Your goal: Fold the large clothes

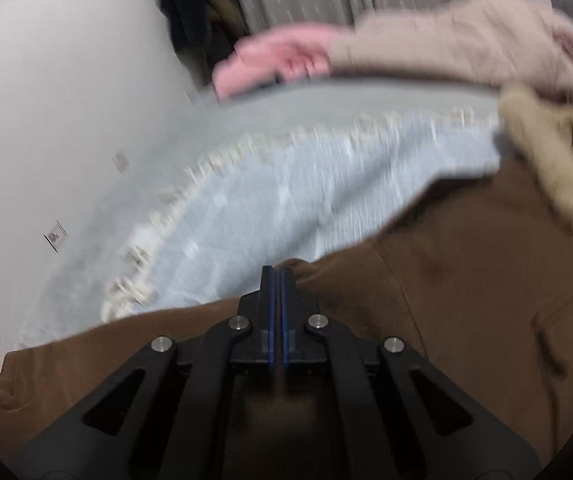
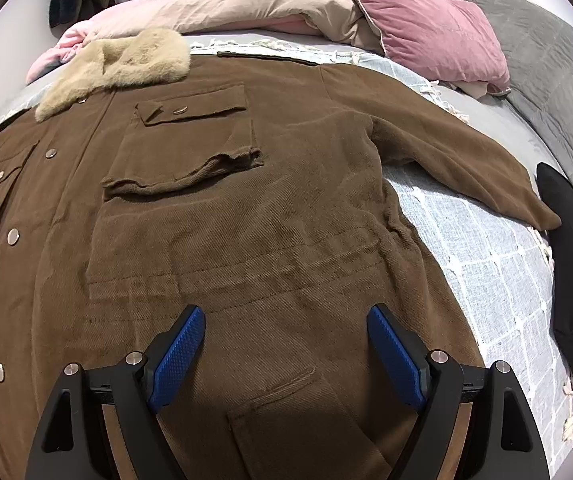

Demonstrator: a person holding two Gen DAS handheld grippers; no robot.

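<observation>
Brown corduroy coat [image 2: 270,208] with tan faux-fur collar [image 2: 122,64] lies front-up, spread on the pale blue checked bedspread [image 2: 498,280]. Left gripper [image 1: 277,276]: jaws pressed together, seemingly pinching a coat edge near its sleeve; blur hides the bite. Right gripper [image 2: 286,320]: jaws wide apart, empty, above the hem. Risk: thin pinch slips under heavy cloth; one-sided pull skews the fold.
</observation>
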